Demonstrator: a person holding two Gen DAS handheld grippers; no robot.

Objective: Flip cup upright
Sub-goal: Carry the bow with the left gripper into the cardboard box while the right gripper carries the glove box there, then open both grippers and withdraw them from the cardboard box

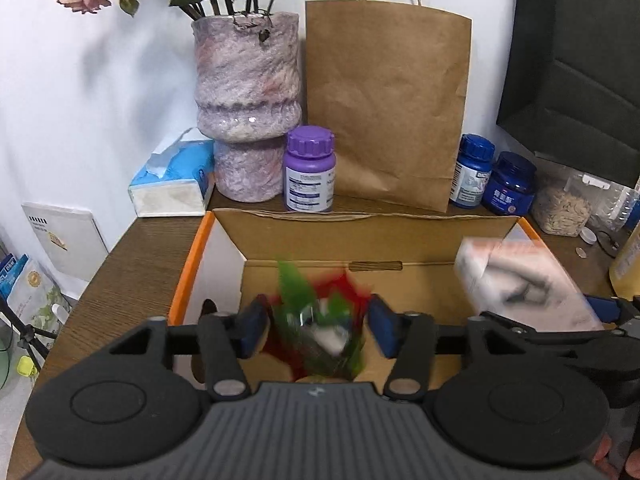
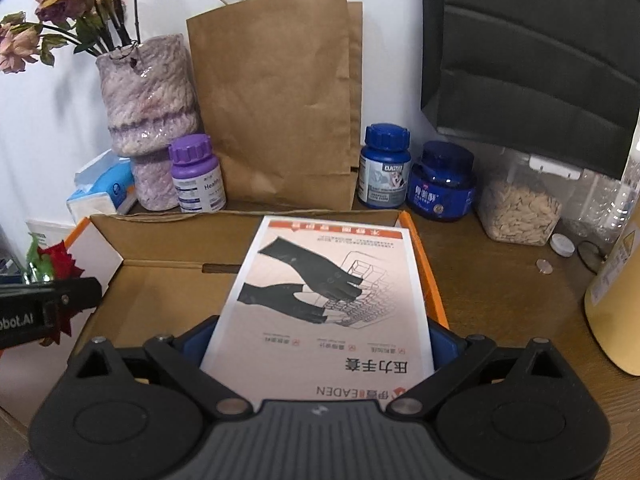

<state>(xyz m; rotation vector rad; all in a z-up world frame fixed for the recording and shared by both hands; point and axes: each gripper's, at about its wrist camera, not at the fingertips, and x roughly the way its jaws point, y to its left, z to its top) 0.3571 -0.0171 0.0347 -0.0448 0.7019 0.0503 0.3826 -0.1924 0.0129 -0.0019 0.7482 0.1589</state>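
Note:
No cup shows in either view. An open cardboard box [image 1: 360,232] with orange edges lies on the wooden desk. My left gripper [image 1: 318,330] is over it, its blue pads [image 1: 254,330] apart. Between them sits a blurred bunch of red petals and green leaves [image 1: 296,292] in clear wrap, with small gaps on both sides. From the right wrist view the same flower [image 2: 60,260] pokes up beside the left gripper [image 2: 48,304]. My right gripper [image 2: 322,336] is shut on a white glove package [image 2: 332,272], held flat over the box's right side [image 2: 168,240].
Along the wall stand a tissue pack [image 1: 176,176], a purple knitted vase [image 1: 248,92] with dried roses, a purple-capped bottle [image 1: 310,172], a brown paper bag [image 1: 384,100] and two blue bottles [image 1: 474,168]. A seed jar [image 2: 520,208] and a yellow container [image 2: 616,280] are on the right.

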